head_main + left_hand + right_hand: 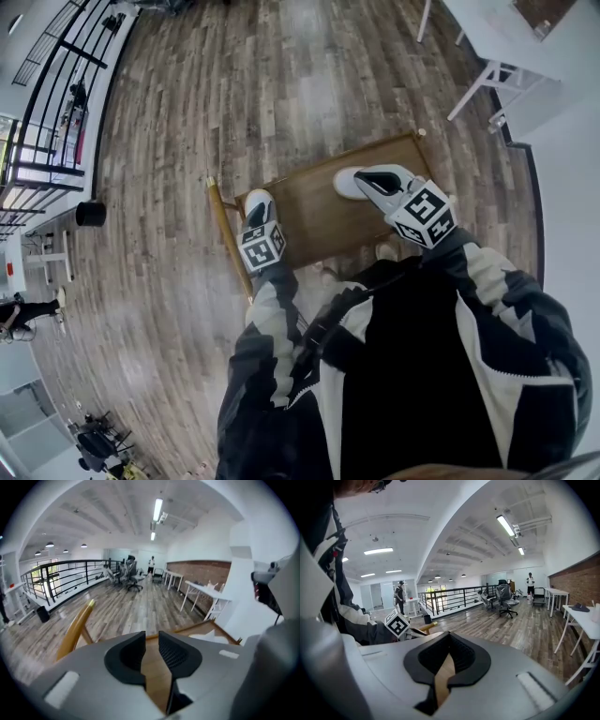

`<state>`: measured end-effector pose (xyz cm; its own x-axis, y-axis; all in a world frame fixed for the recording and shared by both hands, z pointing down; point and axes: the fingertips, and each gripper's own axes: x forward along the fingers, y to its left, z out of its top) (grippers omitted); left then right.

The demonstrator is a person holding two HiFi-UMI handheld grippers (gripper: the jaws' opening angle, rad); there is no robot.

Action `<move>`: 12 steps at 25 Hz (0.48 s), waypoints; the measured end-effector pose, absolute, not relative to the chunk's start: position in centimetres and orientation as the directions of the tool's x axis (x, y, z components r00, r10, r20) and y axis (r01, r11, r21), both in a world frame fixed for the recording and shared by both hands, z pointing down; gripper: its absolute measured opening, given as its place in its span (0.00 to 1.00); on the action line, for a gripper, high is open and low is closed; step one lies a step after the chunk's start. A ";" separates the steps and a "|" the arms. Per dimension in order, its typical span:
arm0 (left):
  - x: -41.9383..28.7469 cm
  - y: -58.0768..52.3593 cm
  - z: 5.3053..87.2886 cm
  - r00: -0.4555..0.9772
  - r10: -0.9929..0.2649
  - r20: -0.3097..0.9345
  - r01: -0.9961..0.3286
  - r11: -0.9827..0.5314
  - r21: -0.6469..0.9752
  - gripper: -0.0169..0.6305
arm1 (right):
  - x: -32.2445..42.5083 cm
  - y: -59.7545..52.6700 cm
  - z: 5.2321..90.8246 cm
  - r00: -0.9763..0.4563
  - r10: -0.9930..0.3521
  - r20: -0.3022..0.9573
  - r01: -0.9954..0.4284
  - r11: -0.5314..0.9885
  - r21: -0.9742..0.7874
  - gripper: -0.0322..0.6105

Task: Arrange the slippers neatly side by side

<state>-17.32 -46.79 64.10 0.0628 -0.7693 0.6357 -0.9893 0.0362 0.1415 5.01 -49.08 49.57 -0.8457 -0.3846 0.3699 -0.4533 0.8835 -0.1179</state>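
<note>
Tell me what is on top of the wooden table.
One white slipper lies on the table, partly covered by the right tool. Anything beneath the left tool is hidden.

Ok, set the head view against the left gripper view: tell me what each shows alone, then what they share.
Head view only: the person's jacket and the two marker cubes.
Left gripper view only: the left gripper with its jaws apart and nothing but bare wood between them, plus the ceiling lights and the brick wall.
Both: the wooden table, the plank floor and the black bin.
</note>
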 end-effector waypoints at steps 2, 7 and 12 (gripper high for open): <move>-15.4 -47.9 59.2 0.124 -0.849 0.514 -0.982 -0.029 0.188 0.14 | 4.3 -48.7 48.3 -0.873 -0.362 0.328 -0.426 0.892 -0.152 0.06; -9.6 -48.2 47.9 0.330 -0.910 0.251 -0.938 -0.285 0.198 0.06 | 2.4 -47.6 44.3 -0.929 -0.304 0.211 -0.341 0.924 -0.171 0.06; -6.2 -47.2 40.7 0.435 -0.896 0.089 -0.897 -0.422 0.134 0.05 | 0.2 -45.6 39.6 -0.962 -0.254 0.104 -0.263 0.961 -0.089 0.06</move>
<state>-6.18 -47.18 40.72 0.4348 -0.8961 0.0894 -0.8968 -0.4218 0.1338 0.21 -45.63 39.57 -0.9617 -0.2537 0.1042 -0.2631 0.9607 -0.0888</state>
